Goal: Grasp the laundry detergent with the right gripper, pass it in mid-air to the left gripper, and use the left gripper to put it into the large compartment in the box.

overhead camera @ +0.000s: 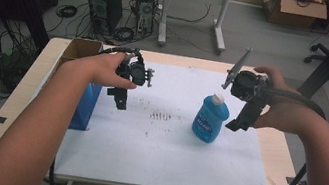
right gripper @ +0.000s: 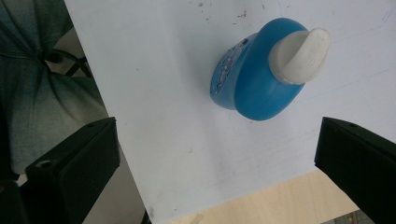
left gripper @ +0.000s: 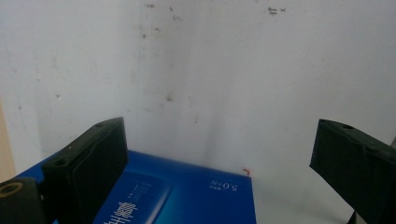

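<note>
A: What's the setting?

B: A wooden table topped by one white sheet, smudged with dark marks near its middle; the grey floor beyond holds computer towers and loose cables.

A: How many grippers, how many things?

B: Two grippers, one bottle, one blue box. The right gripper hangs above the sheet with its jaws spread wide and nothing between them. The left gripper is likewise wide open and empty.

A: Where's the bottle from the right gripper?

B: In the high view, the blue bottle stands upright just beside the right gripper, at about nine o'clock from it, not touching. In the right gripper view it sits at about one o'clock, above the gap between the jaws.

A: Its look?

B: Glossy blue plastic with a printed label and a white cap.

A: And the box?

B: The blue box lies below the left gripper, at about seven o'clock in the high view, along the sheet's left edge.
</note>
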`<action>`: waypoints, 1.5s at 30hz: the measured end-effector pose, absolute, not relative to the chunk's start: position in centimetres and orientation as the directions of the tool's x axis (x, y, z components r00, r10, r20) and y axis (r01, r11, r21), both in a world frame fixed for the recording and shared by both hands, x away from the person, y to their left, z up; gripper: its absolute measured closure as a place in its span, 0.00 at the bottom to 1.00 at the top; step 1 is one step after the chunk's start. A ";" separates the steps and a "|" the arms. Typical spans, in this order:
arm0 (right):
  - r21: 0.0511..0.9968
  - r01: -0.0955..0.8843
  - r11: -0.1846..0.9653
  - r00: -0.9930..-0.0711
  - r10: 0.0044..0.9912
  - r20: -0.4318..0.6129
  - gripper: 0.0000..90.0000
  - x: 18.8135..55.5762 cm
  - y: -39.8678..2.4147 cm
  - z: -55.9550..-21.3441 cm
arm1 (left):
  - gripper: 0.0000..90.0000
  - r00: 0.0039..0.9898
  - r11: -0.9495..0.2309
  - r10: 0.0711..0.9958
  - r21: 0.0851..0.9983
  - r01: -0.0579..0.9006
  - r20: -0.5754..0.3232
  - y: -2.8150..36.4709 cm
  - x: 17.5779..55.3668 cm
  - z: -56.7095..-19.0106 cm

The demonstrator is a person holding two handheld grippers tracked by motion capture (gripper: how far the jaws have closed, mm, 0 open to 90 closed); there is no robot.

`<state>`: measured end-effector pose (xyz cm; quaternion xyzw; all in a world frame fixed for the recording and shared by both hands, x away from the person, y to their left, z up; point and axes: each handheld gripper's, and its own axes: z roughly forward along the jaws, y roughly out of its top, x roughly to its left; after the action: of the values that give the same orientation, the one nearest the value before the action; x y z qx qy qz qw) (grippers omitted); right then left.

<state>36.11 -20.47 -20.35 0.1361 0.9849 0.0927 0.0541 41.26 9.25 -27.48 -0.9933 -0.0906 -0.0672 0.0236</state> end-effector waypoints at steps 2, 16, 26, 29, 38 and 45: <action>0.199 0.263 0.944 -0.956 0.283 -0.079 0.00 36.1 -20.7 -20.5 | 0.05 0.974 -0.982 0.179 -0.035 0.185 0.138 9.2 41.2 -27.5; 0.305 0.309 0.901 -0.938 0.341 -0.057 0.00 36.5 -23.7 -23.2 | 0.05 0.972 -0.982 0.182 -0.030 0.188 0.148 9.3 40.9 -27.3; 0.375 0.366 0.852 -0.914 0.405 -0.028 0.00 37.1 -25.8 -25.5 | 0.05 0.972 -0.982 0.182 -0.026 0.188 0.151 9.5 40.7 -27.0; 0.399 0.380 0.834 -0.906 0.424 -0.023 0.00 37.3 -26.3 -26.2 | 0.05 0.973 -0.982 0.178 -0.031 0.184 0.148 9.3 40.7 -27.0; 0.452 0.398 0.798 -0.890 0.455 -0.020 0.00 37.7 -27.0 -28.1 | 0.05 0.975 -0.985 0.167 -0.030 0.173 0.146 9.1 40.6 -27.0; 0.514 0.400 0.759 -0.880 0.475 -0.015 0.00 37.9 -27.4 -29.4 | 0.05 0.974 -0.984 0.172 -0.029 0.178 0.149 9.5 40.6 -26.9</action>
<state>37.91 -27.45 -29.39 0.2339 0.9349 0.2568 0.0723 40.58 9.48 -26.86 -0.9932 -0.0880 -0.0729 0.0211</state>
